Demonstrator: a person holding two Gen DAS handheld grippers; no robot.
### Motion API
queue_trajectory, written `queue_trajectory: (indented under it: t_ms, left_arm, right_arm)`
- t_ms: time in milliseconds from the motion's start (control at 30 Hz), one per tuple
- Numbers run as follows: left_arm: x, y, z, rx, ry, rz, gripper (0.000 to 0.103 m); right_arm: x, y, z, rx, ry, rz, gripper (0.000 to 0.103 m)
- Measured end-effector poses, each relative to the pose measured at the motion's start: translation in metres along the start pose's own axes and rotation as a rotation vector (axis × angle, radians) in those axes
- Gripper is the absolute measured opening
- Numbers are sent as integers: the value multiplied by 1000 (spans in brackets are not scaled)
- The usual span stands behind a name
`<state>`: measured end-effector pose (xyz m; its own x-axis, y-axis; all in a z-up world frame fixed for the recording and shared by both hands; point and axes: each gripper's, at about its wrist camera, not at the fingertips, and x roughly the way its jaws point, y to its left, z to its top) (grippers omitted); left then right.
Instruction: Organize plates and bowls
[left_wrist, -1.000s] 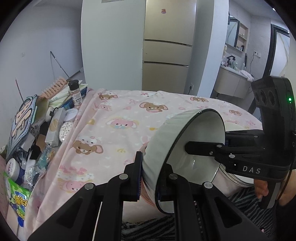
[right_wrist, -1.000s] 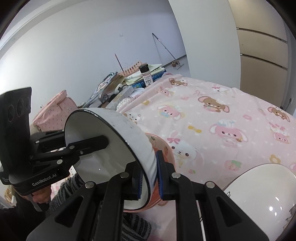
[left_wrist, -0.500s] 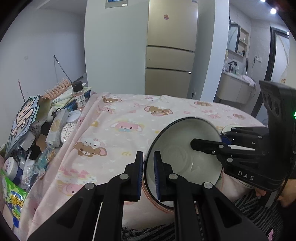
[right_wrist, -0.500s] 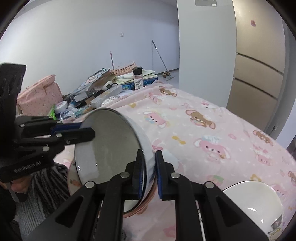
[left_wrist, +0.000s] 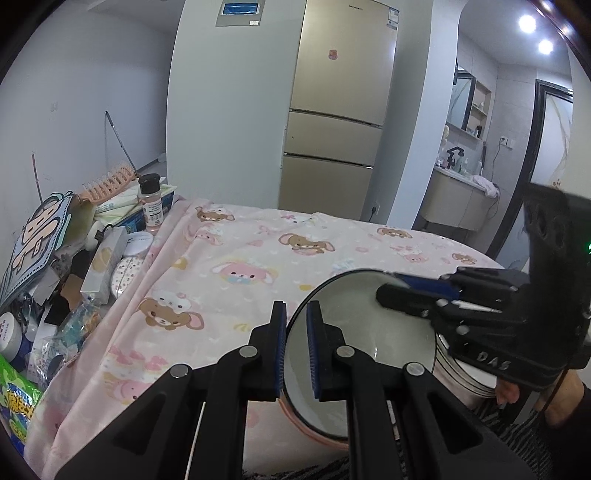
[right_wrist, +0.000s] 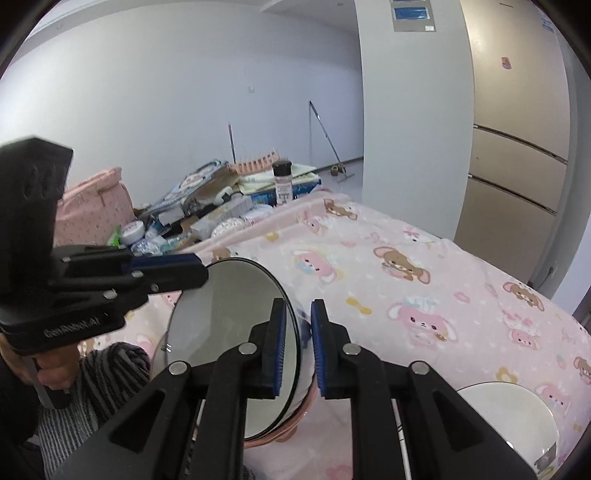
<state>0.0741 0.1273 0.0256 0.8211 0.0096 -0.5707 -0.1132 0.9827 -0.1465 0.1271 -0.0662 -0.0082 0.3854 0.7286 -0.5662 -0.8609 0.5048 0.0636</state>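
Left wrist view: pink cartoon-print cloth (left_wrist: 258, 258) spreads ahead of both tongs. White bowl (left_wrist: 354, 332), dark-rimmed, is pinched at opposite rim points: left gripper (left_wrist: 295, 350) clamped narrow on the near-left rim, right gripper (right_wrist: 297, 350) likewise narrow on the wall nearest it. The bowl tilts slightly and sits in, or just above, a pink bowl (right_wrist: 295, 421) beneath; contact cannot be confirmed. Another white bowl (right_wrist: 506, 417) lies right of the right tongs. To nest well, level the bowl, centre it, lower both sides evenly, then release together.
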Motion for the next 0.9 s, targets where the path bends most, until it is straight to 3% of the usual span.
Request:
queue_trajectory:
  t_ms: [367, 567, 733, 833, 900]
  left_arm:
    - [20, -4, 4, 26, 29, 10, 11]
    - [24, -3, -1, 32, 40, 22, 11]
    - [30, -3, -4, 37, 54, 29, 11]
    - [31, -2, -4, 29, 52, 27, 11]
    - [33, 0, -4, 24, 60, 27, 11]
  right_arm:
    - [25, -17, -3, 85, 103, 64, 11]
    - [24, -14, -5, 63, 97, 57, 11]
    - [16, -17, -7, 59, 35, 53, 11]
    - [9, -20, -3, 58, 2, 67, 0]
    - [11, -17, -2, 50, 7, 57, 0]
